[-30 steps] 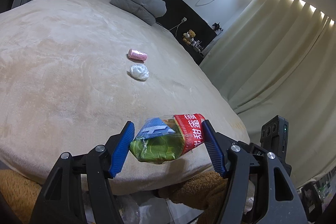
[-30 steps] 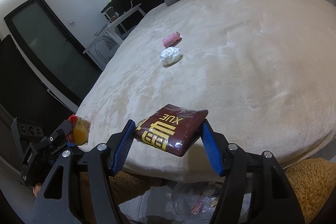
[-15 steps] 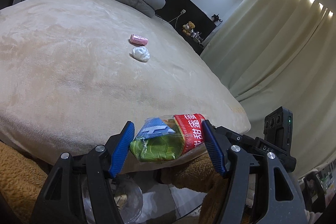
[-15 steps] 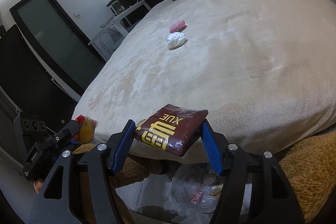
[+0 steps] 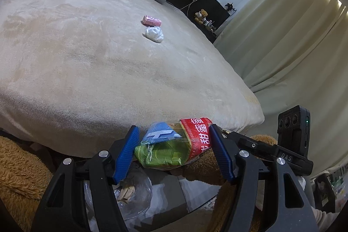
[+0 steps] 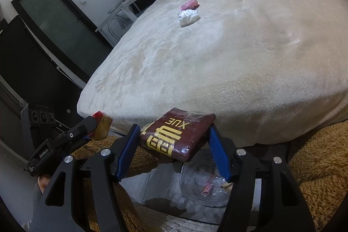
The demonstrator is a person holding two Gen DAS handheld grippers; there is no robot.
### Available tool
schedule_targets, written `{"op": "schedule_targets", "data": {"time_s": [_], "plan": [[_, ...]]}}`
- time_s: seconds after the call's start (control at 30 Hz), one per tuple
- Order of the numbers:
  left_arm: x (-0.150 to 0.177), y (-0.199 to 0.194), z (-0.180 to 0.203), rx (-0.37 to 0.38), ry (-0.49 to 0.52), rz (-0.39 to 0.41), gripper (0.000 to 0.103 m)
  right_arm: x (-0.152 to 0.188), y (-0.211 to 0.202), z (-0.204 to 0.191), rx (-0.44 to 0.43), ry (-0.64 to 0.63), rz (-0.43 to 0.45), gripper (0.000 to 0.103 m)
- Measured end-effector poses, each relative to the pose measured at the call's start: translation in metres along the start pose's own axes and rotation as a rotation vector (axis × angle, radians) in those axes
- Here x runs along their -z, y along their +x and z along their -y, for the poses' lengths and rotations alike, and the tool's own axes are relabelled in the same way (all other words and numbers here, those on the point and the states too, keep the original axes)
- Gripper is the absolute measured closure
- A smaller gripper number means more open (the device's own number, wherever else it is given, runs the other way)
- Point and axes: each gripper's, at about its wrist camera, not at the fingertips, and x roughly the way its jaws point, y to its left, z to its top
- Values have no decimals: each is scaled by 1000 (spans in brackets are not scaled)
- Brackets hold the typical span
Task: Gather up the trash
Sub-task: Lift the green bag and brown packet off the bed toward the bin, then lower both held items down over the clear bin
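The left hand-held gripper clasps a crinkly snack packet; the right hand-held gripper clasps a maroon pack. Both hang over a clear bag on the floor. Released off-centre, either could miss it. Farther off, a pink wrapper and white wad lie on the bed.
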Motion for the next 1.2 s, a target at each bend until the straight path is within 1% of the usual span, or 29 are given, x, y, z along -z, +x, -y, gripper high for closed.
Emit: {"op": "schedule_targets", "data": {"time_s": [0.2, 0.3, 0.4, 0.57, 0.7, 0.8, 0.87, 1.07, 1.2], "plan": [[10, 8, 0, 0, -8, -45, 39, 9, 7, 1, 0, 9, -41, 40], [14, 14, -1, -14, -8, -72, 38, 13, 12, 3, 11, 15, -69, 40], [20, 23, -1, -27, -7, -109, 38, 16, 20, 8, 35, 29, -97, 40], [28, 35, -2, -44, -9, -174, 38, 20, 32, 20, 50, 73, -149, 40], [34, 48, -5, -70, -8, -238, 38, 23, 40, 28, 56, 104, -189, 40], [39, 58, -6, -100, -1, -286, 38, 25, 48, 31, 83, 114, -223, 40], [42, 63, -7, -125, 3, -306, 38, 26, 55, 35, 110, 125, -242, 40], [47, 77, -18, -174, -21, -377, 38, 30, 74, 43, 139, 165, -308, 40], [51, 86, -25, -231, -35, -423, 38, 35, 83, 50, 153, 192, -355, 40]]}}
